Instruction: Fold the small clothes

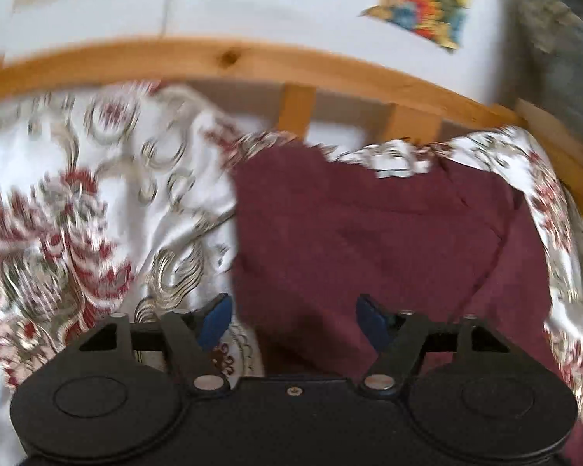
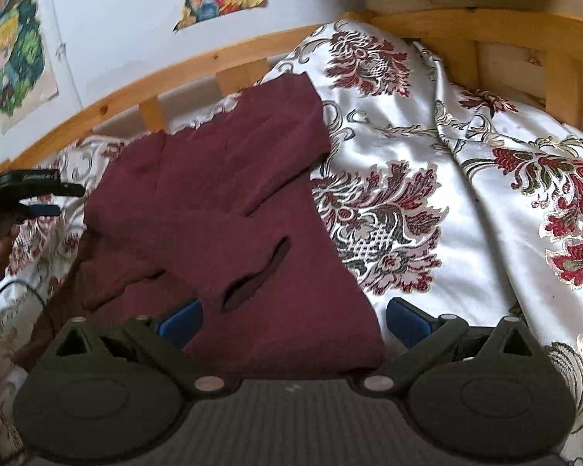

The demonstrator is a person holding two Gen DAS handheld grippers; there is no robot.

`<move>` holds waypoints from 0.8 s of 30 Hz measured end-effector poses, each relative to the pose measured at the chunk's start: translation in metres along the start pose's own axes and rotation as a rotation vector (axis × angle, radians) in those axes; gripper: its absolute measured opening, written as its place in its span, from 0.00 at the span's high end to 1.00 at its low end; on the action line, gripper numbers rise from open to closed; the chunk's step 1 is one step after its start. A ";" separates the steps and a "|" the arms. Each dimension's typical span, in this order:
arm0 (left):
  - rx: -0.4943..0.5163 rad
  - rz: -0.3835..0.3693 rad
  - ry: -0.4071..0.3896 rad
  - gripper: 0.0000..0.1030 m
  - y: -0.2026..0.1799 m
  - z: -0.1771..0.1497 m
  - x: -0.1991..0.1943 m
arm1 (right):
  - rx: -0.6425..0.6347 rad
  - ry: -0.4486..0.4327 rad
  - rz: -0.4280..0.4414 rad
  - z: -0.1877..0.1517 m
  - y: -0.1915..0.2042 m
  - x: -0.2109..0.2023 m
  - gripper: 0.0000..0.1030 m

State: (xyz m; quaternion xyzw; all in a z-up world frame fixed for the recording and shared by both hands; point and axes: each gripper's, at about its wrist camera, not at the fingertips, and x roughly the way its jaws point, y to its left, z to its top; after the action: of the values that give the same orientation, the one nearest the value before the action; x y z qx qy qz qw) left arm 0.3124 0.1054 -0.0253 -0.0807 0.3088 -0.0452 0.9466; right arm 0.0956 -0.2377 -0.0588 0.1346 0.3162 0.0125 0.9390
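On the patterned bedspread (image 2: 427, 143) lies the maroon garment (image 2: 229, 194), partly folded. Both tools, left tool (image 1: 295, 322) and right tool (image 2: 293, 318), gape empty above it; best pinch matching edges, lifting evenly.

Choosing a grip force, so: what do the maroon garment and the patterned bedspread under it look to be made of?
Maroon garment: likely a soft matte knit such as cotton jersey; it drapes limply with no shine. Patterned bedspread: probably a satin-like jacquard; its white ground is glossy and its red floral motifs look woven in.
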 end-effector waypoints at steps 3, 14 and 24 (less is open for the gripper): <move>-0.019 0.007 0.024 0.42 0.011 0.004 0.025 | -0.020 0.021 -0.016 -0.004 0.005 0.002 0.00; -0.130 0.040 -0.008 0.95 0.032 0.003 0.039 | -0.116 0.036 -0.045 -0.007 0.023 0.011 0.00; -0.239 0.031 0.042 0.76 0.051 0.001 0.046 | -0.121 0.044 -0.038 -0.008 0.023 0.019 0.00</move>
State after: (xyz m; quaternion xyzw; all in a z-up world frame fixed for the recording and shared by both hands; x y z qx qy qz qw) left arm 0.3519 0.1498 -0.0603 -0.1874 0.3329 0.0052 0.9242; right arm 0.1079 -0.2111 -0.0701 0.0711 0.3379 0.0167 0.9383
